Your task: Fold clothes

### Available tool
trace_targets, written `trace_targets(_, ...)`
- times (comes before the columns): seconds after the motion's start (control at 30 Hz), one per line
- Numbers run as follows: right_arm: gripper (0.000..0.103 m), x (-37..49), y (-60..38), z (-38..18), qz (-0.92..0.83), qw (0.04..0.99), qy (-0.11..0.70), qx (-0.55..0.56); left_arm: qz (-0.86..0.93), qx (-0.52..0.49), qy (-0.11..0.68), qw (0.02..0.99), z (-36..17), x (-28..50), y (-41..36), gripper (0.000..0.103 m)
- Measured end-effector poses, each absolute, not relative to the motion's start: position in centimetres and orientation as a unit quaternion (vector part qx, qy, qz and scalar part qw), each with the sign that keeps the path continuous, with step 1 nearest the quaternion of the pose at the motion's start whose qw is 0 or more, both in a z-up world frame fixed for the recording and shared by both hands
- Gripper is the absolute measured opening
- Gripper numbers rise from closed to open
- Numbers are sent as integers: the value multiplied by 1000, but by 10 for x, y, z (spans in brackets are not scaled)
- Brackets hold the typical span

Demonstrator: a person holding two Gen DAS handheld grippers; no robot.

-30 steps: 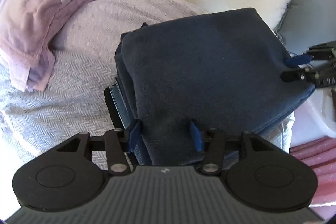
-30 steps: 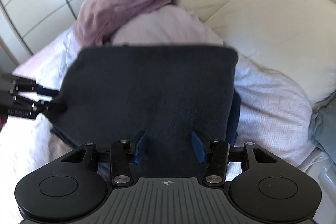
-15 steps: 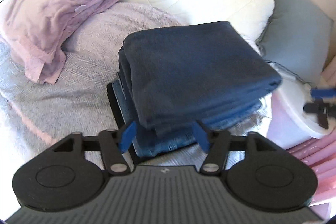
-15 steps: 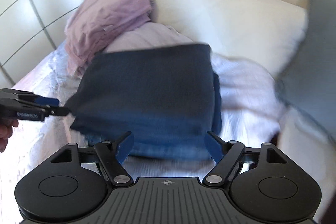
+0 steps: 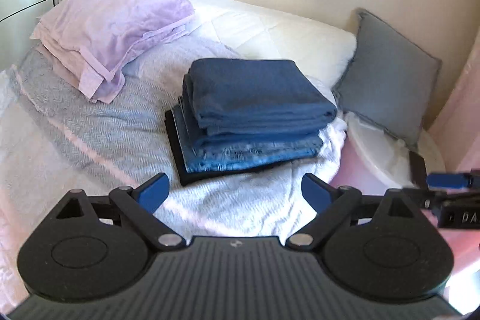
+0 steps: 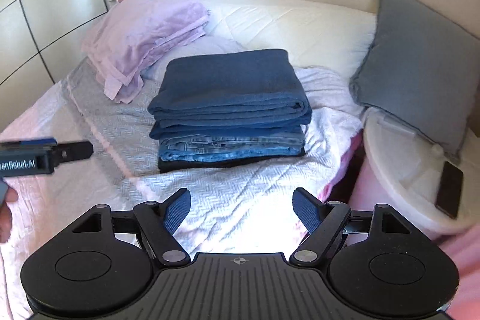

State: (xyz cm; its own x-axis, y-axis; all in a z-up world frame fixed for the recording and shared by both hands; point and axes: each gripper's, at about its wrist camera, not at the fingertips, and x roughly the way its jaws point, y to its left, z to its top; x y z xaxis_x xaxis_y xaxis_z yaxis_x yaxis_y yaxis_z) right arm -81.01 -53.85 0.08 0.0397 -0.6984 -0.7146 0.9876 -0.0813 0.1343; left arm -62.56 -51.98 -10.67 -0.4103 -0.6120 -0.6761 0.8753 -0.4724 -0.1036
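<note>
A stack of folded clothes lies on the bed's grey-white blanket (image 5: 90, 134): a dark blue folded garment (image 5: 255, 92) (image 6: 231, 83) on top, jeans (image 5: 249, 152) (image 6: 228, 149) under it, a black piece (image 5: 180, 161) at the bottom. My left gripper (image 5: 235, 182) hovers back from the stack's near edge, its jaws opening, nothing between them. My right gripper (image 6: 241, 194) is likewise apart from the stack, open and empty. In each view the other gripper's fingers (image 5: 444, 181) (image 6: 75, 150) show at the side.
A crumpled lilac pile (image 5: 114, 29) lies at the back left, a cream quilted pillow (image 5: 285, 32) behind the stack, a grey cushion (image 5: 387, 74) to the right. A white round tub (image 6: 399, 170) with a dark flat item (image 6: 450, 188) stands beside the bed. Wardrobe doors (image 6: 45, 5) line the left.
Both grippers let go of the dark blue garment, opened wide, and drew back and up. The garment now rests flat on top of the stack.
</note>
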Motion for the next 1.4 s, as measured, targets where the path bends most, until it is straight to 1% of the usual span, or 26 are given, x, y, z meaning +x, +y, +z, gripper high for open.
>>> trace_targets(0.23,78,-791,-508,24,-660,645,213,320,-804,290,238,461,-86,-614,-486,93)
trace_targets(0.5,78,-789,-496,36,-657,653,219,306,-790,306,251,468,-80,-629,-473,93)
trace_targets(0.77,78,-798,-483,34,-657,648,223,315,-788,316,223,479,-74,-648,-453,92)
trace_targets(1.4,79,-796,-478,31,-648,650,234,322,-777,318,211,499,-75,-653,-444,93)
